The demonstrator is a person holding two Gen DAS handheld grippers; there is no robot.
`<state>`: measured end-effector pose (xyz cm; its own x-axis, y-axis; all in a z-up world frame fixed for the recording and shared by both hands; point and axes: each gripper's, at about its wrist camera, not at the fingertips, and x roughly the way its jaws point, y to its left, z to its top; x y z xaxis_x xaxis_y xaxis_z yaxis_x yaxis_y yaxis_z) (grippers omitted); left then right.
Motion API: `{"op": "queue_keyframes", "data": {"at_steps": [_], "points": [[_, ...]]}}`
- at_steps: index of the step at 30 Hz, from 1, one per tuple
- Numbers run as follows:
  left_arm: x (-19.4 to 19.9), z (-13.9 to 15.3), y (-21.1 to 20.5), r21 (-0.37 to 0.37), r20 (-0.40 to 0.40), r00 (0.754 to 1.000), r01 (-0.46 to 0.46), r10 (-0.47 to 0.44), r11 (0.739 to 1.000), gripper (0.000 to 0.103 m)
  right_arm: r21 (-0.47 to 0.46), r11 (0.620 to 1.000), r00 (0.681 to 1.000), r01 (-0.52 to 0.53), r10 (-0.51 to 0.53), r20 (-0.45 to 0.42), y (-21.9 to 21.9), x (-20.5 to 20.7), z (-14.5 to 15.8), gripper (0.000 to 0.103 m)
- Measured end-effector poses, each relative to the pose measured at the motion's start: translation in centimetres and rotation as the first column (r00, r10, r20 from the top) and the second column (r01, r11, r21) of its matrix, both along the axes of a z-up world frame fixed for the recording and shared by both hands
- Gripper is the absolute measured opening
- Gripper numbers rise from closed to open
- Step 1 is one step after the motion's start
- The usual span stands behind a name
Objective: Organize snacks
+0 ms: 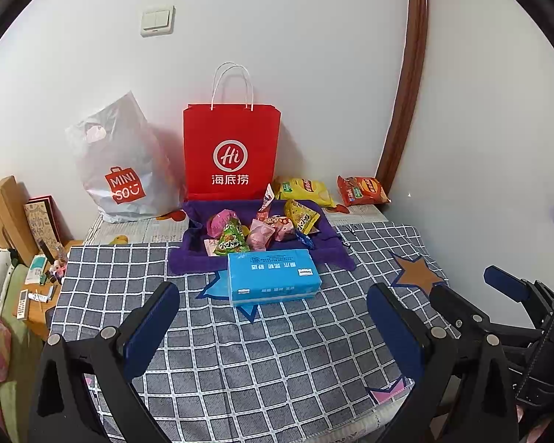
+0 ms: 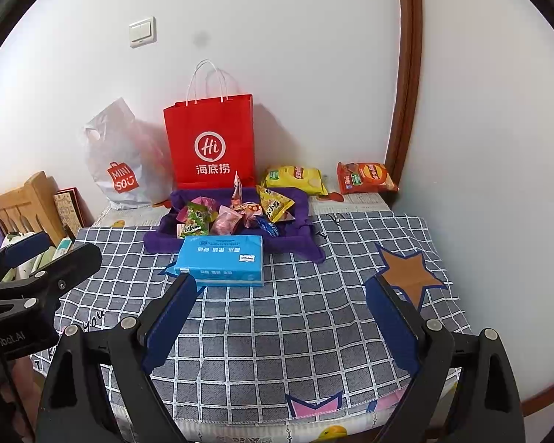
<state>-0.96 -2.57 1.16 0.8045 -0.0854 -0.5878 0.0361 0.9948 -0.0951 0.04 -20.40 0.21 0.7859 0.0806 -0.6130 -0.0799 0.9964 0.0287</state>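
Observation:
A purple cloth tray [image 1: 199, 258] [image 2: 158, 238] sits mid-table and holds several small snack packets [image 1: 262, 230] [image 2: 232, 217]. A yellow chip bag [image 1: 304, 190] [image 2: 295, 177] and a red chip bag [image 1: 363, 190] [image 2: 365, 177] lie behind it by the wall. A blue tissue pack [image 1: 273, 277] [image 2: 221, 260] lies in front of the tray. My left gripper [image 1: 273, 295] and my right gripper [image 2: 280, 288] are both open and empty, held above the near part of the table, short of the tissue pack.
A red paper bag [image 1: 231, 151] [image 2: 210, 144] and a grey Miniso plastic bag [image 1: 123, 170] [image 2: 123, 162] stand against the wall. The table has a checked cloth [image 1: 277, 361] [image 2: 295, 332]. A cluttered wooden stand [image 1: 37, 295] is at the left.

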Motion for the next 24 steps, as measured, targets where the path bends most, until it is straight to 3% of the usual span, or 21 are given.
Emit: {"op": "queue_keyframes", "data": {"at_steps": [24], "points": [[-0.09,0.05,0.15,0.001,-0.005,1.0,-0.004,0.004,1.0,0.102,-0.002,1.0,1.0,-0.005,0.005,0.006,0.37,-0.35,0.2,0.092]]}}
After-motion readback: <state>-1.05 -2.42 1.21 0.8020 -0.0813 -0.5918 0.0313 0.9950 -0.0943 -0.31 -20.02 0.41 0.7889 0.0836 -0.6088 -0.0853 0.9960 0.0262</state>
